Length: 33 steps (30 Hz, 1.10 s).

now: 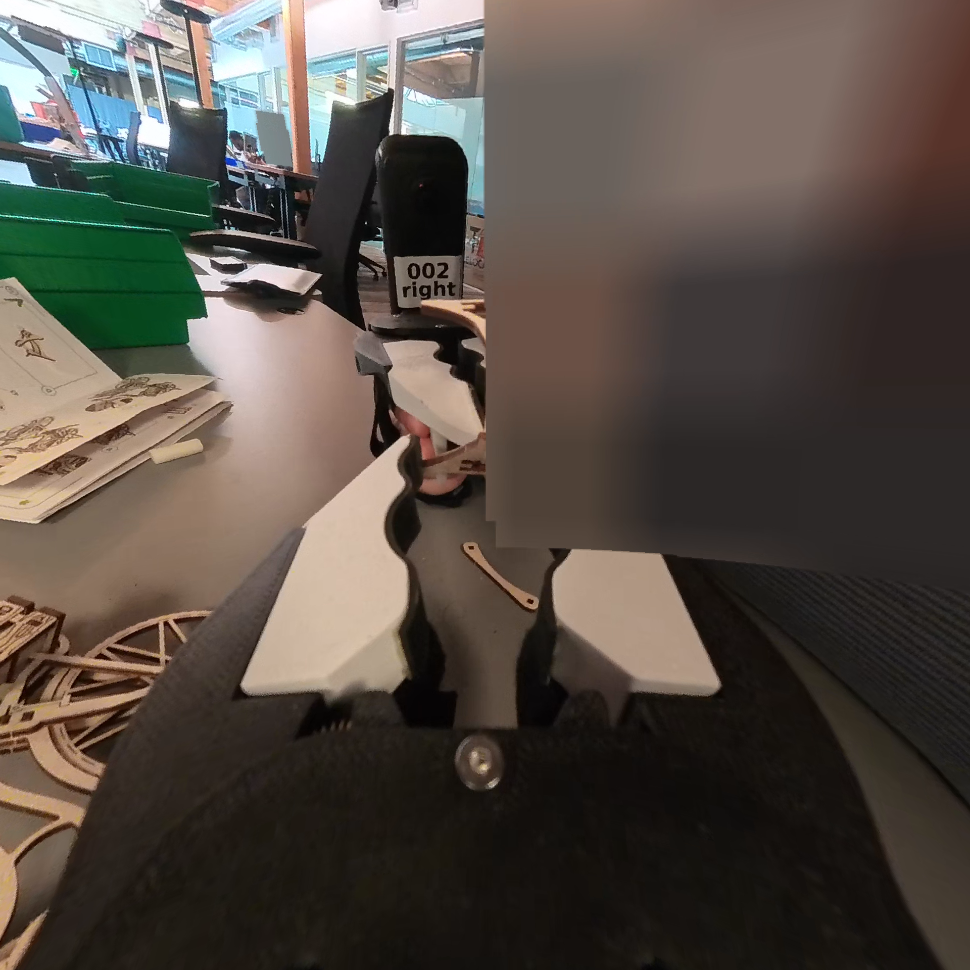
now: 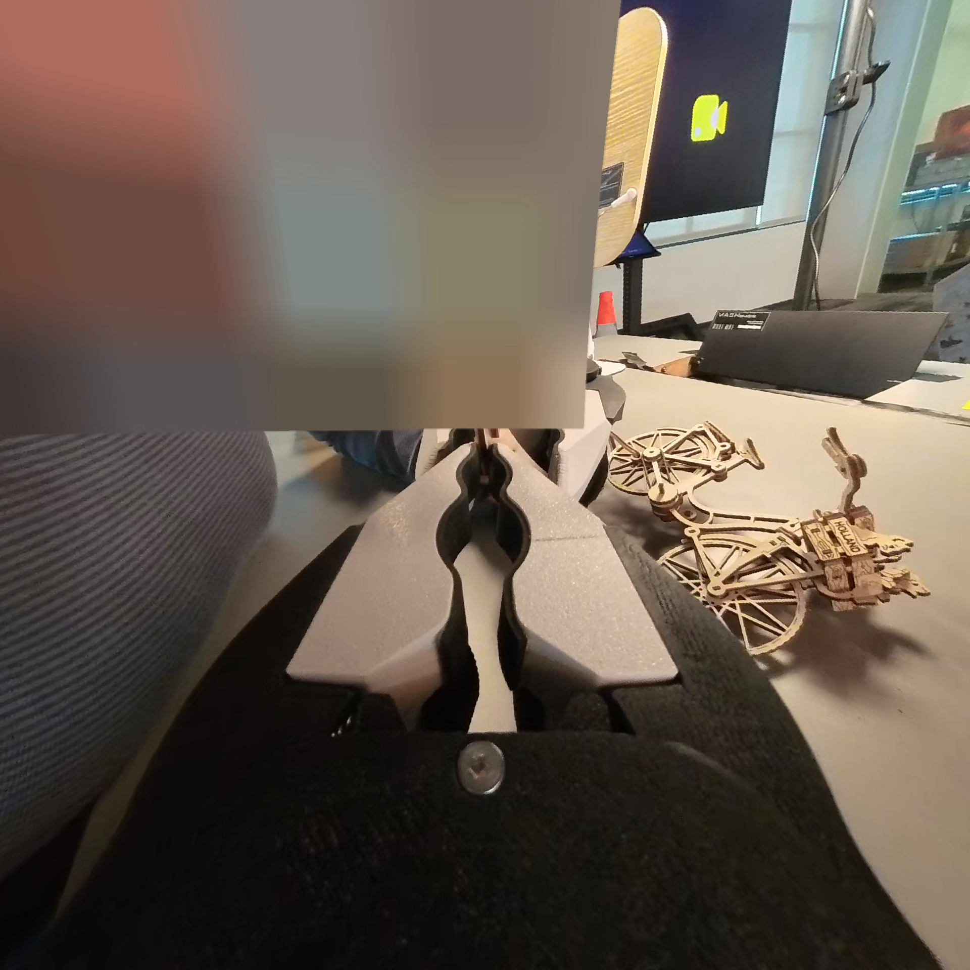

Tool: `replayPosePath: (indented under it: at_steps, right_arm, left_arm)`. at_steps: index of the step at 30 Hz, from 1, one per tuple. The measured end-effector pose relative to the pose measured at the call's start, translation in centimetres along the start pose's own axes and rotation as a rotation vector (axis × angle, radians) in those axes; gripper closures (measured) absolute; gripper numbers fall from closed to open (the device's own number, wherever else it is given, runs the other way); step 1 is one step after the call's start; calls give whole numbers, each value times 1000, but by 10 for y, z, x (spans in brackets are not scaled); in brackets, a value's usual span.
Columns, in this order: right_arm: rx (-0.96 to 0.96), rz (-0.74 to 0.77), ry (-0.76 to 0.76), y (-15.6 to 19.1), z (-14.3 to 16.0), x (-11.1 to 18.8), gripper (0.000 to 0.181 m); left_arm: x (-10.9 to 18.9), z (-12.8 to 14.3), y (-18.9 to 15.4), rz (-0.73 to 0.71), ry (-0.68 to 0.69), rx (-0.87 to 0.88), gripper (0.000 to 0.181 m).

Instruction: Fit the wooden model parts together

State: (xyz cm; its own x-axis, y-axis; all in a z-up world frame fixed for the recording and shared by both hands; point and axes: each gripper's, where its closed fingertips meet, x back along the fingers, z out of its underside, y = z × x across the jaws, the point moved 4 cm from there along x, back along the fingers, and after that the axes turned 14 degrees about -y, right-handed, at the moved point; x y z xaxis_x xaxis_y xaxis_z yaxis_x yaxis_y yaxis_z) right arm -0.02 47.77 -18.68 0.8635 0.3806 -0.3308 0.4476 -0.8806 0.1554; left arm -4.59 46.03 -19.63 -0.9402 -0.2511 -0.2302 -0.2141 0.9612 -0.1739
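My right gripper (image 2: 483, 456) is shut on a small thin wooden part (image 2: 485, 446), which it holds edge-on at its tips. In the left wrist view the right gripper (image 1: 472, 435) faces me, and the wooden part (image 1: 454, 463) sticks out beside my left fingertip. My left gripper (image 1: 464, 456) has its jaws apart around that spot. A blur patch hides its right fingertip. Its white fingers (image 2: 582, 462) show on either side of the right gripper's tips. A thin curved wooden strip (image 1: 501, 577) lies on the table between my left fingers.
A partly built wooden bicycle model (image 2: 735, 551) lies on the grey table (image 2: 787, 735) to the right; it also shows in the left wrist view (image 1: 78, 682). Instruction sheets (image 1: 78, 409), a small white peg (image 1: 176, 450) and green bins (image 1: 94, 262) are at the left. A black box (image 2: 819, 351) stands behind. Only a small space, under 4 cm, lies between the two pairs of fingers. The small white peg (image 1: 176, 450) sits 20 centimeters or so from the ends of my left fingers.
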Motion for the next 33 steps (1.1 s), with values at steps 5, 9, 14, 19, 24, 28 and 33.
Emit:
replayPosePath:
  at_steps: [5,9,14,19,24,28,33]
  right_arm:
    - [-15,4,5,0,1,0,181]
    - [-29,12,6,-1,1,0,181]
    - [-62,7,5,0,2,0,181]
    - [-71,4,8,0,2,1,181]
    - [-82,3,10,0,3,1,181]
    - [-84,6,12,-1,3,1,181]
    - [-85,18,15,-2,3,1,180]
  left_arm:
    - [0,0,0,-3,3,-7,138]
    - [1,0,1,-11,3,0,138]
    - [0,1,0,-6,11,-6,138]
    - [0,2,0,-7,16,-5,138]
    - [0,2,1,-15,19,-11,138]
    - [0,2,1,-20,23,-21,138]
    - [0,3,3,-42,27,-38,138]
